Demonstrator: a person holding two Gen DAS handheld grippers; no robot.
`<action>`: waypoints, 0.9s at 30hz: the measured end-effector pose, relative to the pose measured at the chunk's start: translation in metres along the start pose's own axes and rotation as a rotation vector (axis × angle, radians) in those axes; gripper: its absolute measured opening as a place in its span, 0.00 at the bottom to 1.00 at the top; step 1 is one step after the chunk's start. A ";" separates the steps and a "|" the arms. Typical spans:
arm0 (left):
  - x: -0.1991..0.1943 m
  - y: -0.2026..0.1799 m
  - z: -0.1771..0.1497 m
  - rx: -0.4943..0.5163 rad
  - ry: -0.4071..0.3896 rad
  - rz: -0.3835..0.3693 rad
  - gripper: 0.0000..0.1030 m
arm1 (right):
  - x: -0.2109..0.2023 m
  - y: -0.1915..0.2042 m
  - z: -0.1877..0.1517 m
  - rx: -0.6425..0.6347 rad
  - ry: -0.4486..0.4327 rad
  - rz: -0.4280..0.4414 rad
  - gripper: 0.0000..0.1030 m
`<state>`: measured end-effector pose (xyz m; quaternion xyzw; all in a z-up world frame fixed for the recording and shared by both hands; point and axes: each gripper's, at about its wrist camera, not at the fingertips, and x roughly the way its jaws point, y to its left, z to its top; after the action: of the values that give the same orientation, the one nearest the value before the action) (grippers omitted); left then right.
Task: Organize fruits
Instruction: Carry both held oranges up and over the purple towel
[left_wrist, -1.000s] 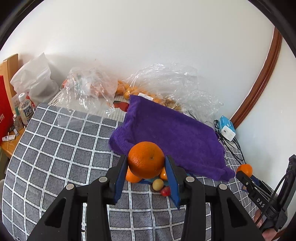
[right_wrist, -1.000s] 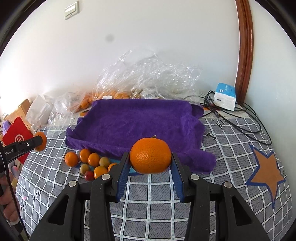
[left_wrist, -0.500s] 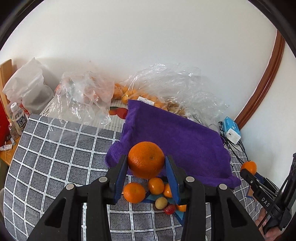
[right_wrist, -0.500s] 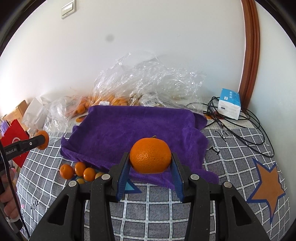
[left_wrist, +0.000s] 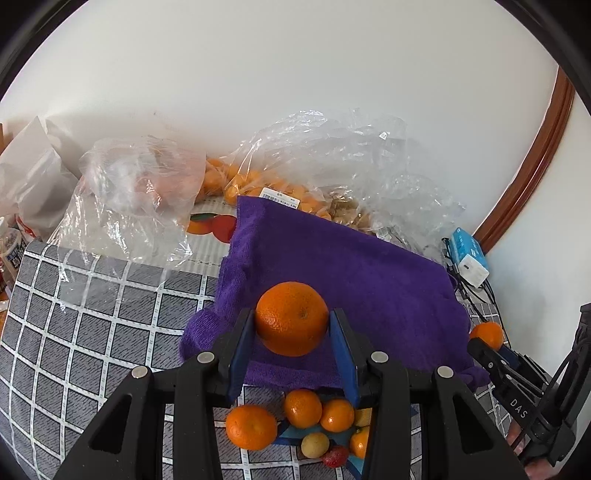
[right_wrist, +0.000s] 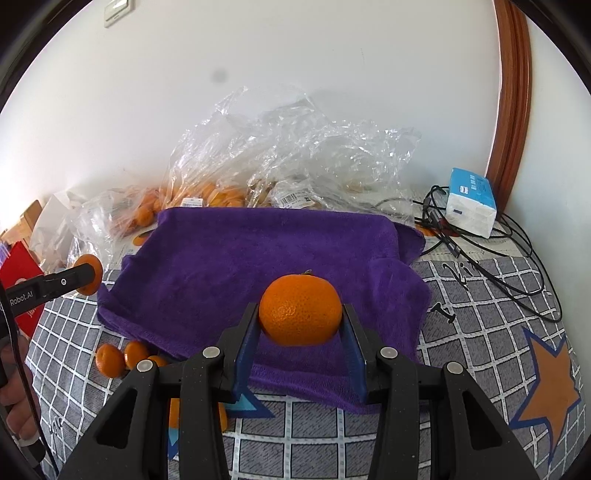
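The left gripper (left_wrist: 291, 332) was closed on a large orange (left_wrist: 291, 318), pressed between its two blue pads (left_wrist: 242, 350). This fruit hung above the near edge of the purple towel (left_wrist: 332, 273). The right gripper (right_wrist: 300, 334) held a second orange (right_wrist: 300, 309) in the same way, with a small stem on top, also above the front part of the towel.

Below the left gripper, a group of small fruits (left_wrist: 303, 417) lay on the grey checked tablecloth (left_wrist: 92, 317), just in front of the towel: several small oranges, one yellowish round fruit and one red piece. In the right wrist view some of them showed at the left of the towel edge.

Behind the towel were clear plastic bags (right_wrist: 280, 158) with more oranges inside. White price labels with barcodes were stuck on them, but the print was too small to read. At the right, near the wall, stood a blue and white box (right_wrist: 471, 203) among black cables (right_wrist: 517, 258); its writing could not be read.

The side of the left gripper carried the words "Robot.AI" in the right wrist view, and the right gripper showed the letters "DAS" in the left wrist view. The tablecloth had an orange star (right_wrist: 546, 387) and some black handwritten letters, not clear.
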<state>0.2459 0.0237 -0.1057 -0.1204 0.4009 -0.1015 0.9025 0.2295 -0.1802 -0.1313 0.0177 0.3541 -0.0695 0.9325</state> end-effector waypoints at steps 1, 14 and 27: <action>0.004 -0.001 0.002 0.002 0.001 0.000 0.38 | 0.004 -0.001 0.001 0.001 0.004 -0.003 0.42; 0.056 0.000 0.012 -0.015 0.057 0.024 0.38 | 0.057 -0.008 0.013 0.006 0.048 -0.017 0.42; 0.095 -0.003 0.007 0.008 0.114 0.060 0.38 | 0.101 -0.013 0.015 -0.006 0.105 -0.029 0.42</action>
<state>0.3136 -0.0049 -0.1670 -0.0988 0.4547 -0.0825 0.8813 0.3123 -0.2065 -0.1870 0.0135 0.4031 -0.0810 0.9115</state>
